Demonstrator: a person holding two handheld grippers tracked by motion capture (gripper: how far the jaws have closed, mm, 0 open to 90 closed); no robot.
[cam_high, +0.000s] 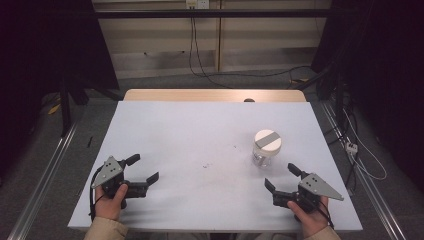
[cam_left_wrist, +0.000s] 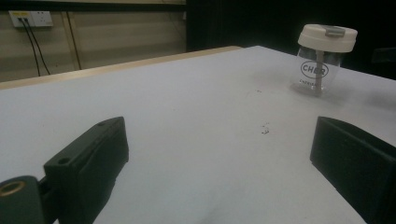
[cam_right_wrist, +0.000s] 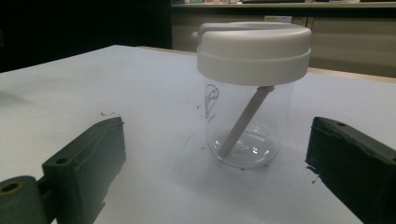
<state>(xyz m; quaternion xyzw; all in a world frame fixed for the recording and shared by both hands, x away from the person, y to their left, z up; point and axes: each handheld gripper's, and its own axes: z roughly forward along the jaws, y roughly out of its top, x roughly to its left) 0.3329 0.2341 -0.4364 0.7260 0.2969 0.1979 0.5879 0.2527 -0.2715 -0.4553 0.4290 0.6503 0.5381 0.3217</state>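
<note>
A clear plastic cup (cam_high: 266, 148) with a white lid and an inner straw stands upright on the right half of the white table. My right gripper (cam_high: 281, 177) rests near the front right edge, open, a short way in front of the cup (cam_right_wrist: 250, 93), which stands between and beyond its jaws. My left gripper (cam_high: 143, 168) is at the front left, open and empty. The cup (cam_left_wrist: 324, 58) shows far off to the right in the left gripper view.
The white table top (cam_high: 200, 130) has a few dark specks (cam_high: 206, 164) near its middle. Its wooden far edge (cam_high: 215, 95) meets a wall with a socket and cables (cam_high: 195, 45). Metal rails run along both sides on the floor.
</note>
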